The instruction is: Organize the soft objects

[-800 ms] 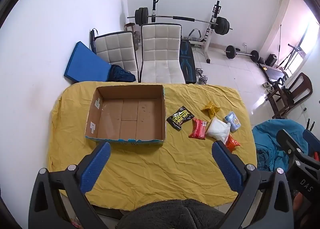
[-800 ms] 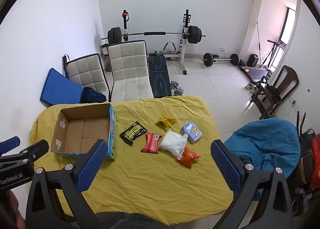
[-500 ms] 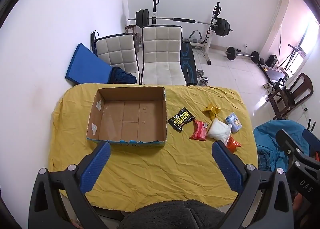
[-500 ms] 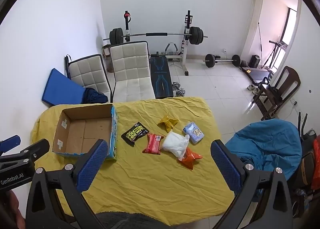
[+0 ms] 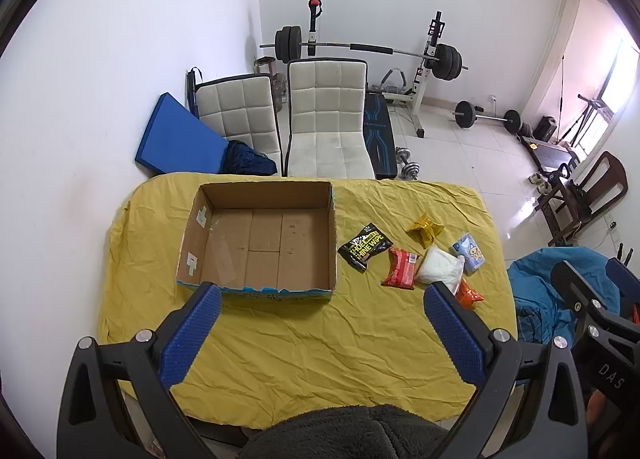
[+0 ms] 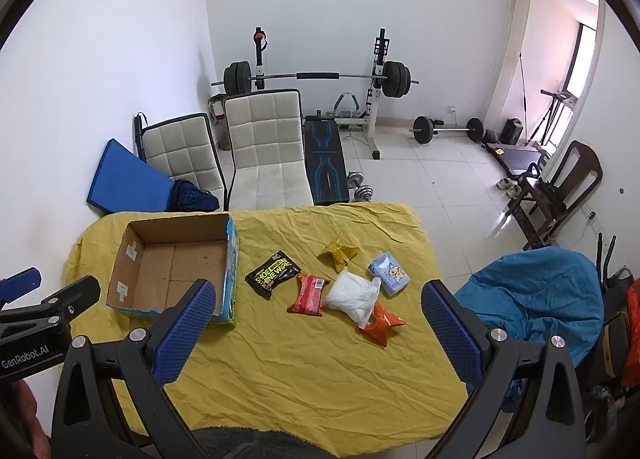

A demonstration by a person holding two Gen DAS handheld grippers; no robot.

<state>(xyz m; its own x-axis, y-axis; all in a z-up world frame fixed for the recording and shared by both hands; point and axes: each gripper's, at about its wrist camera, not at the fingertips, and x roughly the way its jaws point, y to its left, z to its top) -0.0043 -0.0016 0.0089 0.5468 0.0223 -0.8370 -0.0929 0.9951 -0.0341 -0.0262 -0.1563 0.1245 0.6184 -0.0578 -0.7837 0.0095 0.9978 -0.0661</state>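
An open, empty cardboard box (image 5: 264,247) (image 6: 172,263) stands on the left of a table with a yellow cloth (image 5: 320,339) (image 6: 312,371). To its right lie several soft packets: a black wipes pack (image 5: 365,247) (image 6: 272,274), a red pack (image 5: 400,269) (image 6: 309,294), a white bag (image 5: 440,270) (image 6: 354,296), a gold pouch (image 5: 425,227) (image 6: 337,253), a light blue tissue pack (image 5: 467,252) (image 6: 389,273) and an orange packet (image 5: 468,295) (image 6: 380,325). My left gripper (image 5: 320,329) and right gripper (image 6: 316,329) are open and empty, high above the table's near edge.
Two white chairs (image 5: 328,119) stand behind the table, with a blue mat (image 5: 176,141) against the wall. A barbell rack (image 6: 316,77) and weights are further back. A blue beanbag (image 6: 536,295) and a wooden chair (image 6: 560,187) are to the right.
Both views have shifted slightly, so the table and box sit a little lower and further in frame. Both grippers stay open. No object on the table has moved.
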